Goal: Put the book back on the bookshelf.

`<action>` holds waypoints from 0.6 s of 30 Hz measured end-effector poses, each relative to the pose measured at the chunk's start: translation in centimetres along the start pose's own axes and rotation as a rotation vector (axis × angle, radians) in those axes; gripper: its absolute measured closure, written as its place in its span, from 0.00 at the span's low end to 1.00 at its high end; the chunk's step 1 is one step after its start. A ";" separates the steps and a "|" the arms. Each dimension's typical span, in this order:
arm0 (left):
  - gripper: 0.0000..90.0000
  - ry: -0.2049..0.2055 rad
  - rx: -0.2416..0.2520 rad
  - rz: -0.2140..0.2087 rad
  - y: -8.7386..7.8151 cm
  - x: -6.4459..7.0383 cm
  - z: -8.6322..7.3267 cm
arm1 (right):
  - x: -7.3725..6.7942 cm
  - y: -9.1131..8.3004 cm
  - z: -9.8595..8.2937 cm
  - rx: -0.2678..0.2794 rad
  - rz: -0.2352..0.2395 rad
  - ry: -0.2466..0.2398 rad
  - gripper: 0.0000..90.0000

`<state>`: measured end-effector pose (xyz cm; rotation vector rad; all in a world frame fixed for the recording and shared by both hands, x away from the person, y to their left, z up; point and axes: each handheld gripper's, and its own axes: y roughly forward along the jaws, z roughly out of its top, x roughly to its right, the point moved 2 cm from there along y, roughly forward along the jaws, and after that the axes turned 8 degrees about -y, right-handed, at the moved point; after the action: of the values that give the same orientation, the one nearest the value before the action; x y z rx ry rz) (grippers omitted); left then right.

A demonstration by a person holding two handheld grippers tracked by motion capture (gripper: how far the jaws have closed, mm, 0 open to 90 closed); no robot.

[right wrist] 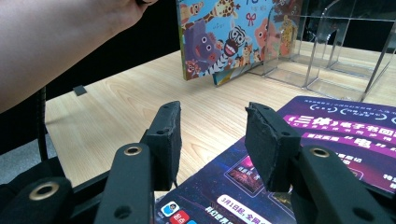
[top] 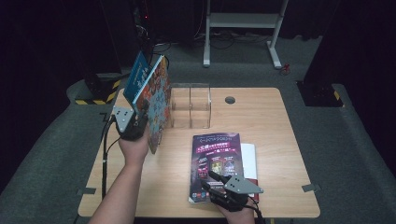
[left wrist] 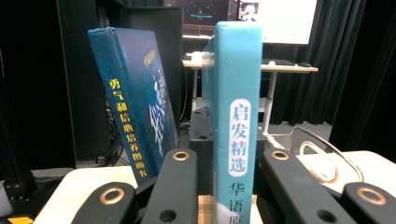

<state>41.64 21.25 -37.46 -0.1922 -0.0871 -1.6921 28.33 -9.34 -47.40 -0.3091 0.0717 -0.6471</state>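
Right tongs (top: 219,182), jaws spread, hover over the purple-covered magazine (top: 215,163) lying before the clear acrylic book holder (top: 190,112). Left tongs (top: 135,122) pinch the light-blue-spined book (left wrist: 236,121) left of the holder; a weak pinch risks it tipping.

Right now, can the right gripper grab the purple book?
Probably yes. The right gripper is open, hovering right over the purple book's near corner, and nothing sits between them.
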 end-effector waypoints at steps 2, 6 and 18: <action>0.90 -0.002 0.001 0.001 0.1 0.0 -0.1 | 0.0 0.0 0.0 0.003 0.003 0.003 0.62; 0.90 -0.006 0.003 0.001 0.3 0.0 -0.4 | 0.0 0.0 0.0 0.003 0.002 0.003 0.62; 0.90 -0.010 0.004 0.000 0.2 -0.4 -1.0 | 0.0 0.1 -0.1 0.000 0.003 0.006 0.62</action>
<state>41.81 21.44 -38.50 -0.1976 -0.0972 -1.6906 28.35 -9.31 -47.53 -0.3068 0.0778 -0.6449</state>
